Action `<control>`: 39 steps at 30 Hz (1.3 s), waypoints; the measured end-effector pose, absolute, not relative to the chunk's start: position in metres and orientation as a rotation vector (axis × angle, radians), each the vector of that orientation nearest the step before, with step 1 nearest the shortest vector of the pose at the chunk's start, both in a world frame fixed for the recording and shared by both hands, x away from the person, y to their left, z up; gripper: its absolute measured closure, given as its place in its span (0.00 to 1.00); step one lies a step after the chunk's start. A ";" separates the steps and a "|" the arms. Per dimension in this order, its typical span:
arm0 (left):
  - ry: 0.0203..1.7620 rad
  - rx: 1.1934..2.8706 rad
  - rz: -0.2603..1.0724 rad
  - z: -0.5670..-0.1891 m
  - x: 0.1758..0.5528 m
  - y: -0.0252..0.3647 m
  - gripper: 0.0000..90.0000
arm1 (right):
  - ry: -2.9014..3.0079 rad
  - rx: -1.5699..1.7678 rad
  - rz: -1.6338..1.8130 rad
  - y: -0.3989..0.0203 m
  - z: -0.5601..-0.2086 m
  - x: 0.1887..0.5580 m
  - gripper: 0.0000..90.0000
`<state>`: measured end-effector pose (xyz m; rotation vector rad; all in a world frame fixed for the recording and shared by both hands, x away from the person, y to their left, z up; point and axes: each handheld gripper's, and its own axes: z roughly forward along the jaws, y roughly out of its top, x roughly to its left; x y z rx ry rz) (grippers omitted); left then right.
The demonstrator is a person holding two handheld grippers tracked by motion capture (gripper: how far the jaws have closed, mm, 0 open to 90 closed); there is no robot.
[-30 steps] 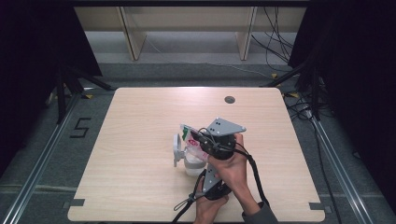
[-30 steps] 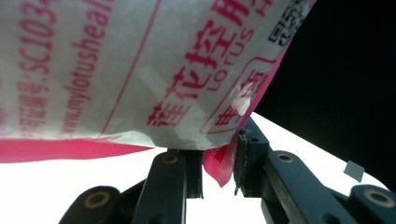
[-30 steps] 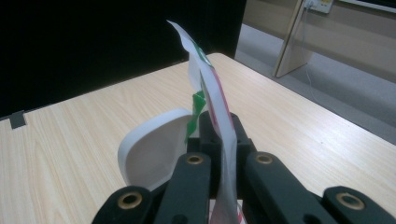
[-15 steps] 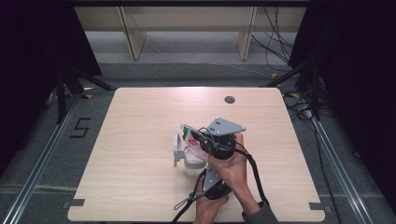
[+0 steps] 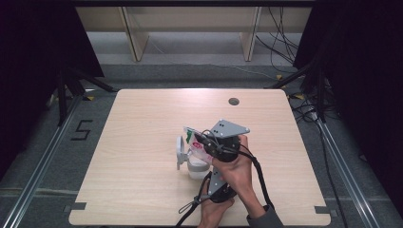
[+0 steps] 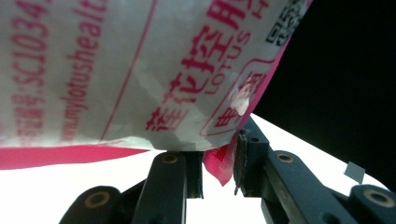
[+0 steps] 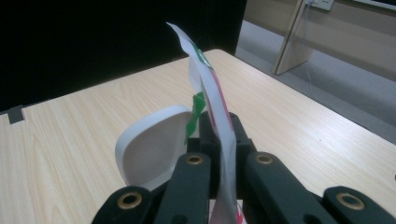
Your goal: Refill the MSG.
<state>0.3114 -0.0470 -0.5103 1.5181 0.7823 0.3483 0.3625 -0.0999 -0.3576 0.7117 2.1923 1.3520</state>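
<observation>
My right jaws were clenched on the sachet's (image 7: 212,100) top edge, my left jaws pinching its pink corner (image 6: 219,163). It hung over the white cup (image 7: 154,140) on the counter (image 5: 142,142). I judged a steady opposing pull best for tearing.

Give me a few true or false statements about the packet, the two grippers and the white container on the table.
1. The right gripper is shut on the packet. True.
2. The packet carries blue print. False: the left gripper view shows red and pink print on white.
3. A white container sits on the table beside the packet. True.
4. The packet lies flat on the table. False: it is held up above it, edge-on in the right gripper view.
5. A corner of the packet sits between the jaws of the left gripper. True.
</observation>
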 end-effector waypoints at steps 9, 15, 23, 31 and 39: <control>0.784 1.517 0.347 -0.510 0.311 -0.047 0.83 | 2.236 0.719 1.377 -0.099 -0.358 0.362 1.00; 0.784 1.512 0.347 -0.510 0.313 -0.047 0.84 | 2.233 0.737 1.363 -0.098 -0.358 0.362 1.00; 0.799 1.456 0.324 -0.509 0.312 -0.050 0.84 | 2.241 0.732 1.359 -0.096 -0.356 0.361 1.00; 0.805 1.441 0.315 -0.508 0.312 -0.051 0.84 | 2.236 0.716 1.356 -0.097 -0.355 0.360 1.00; 0.798 1.501 0.351 -0.509 0.313 -0.047 0.84 | 2.236 0.722 1.347 -0.094 -0.356 0.360 1.00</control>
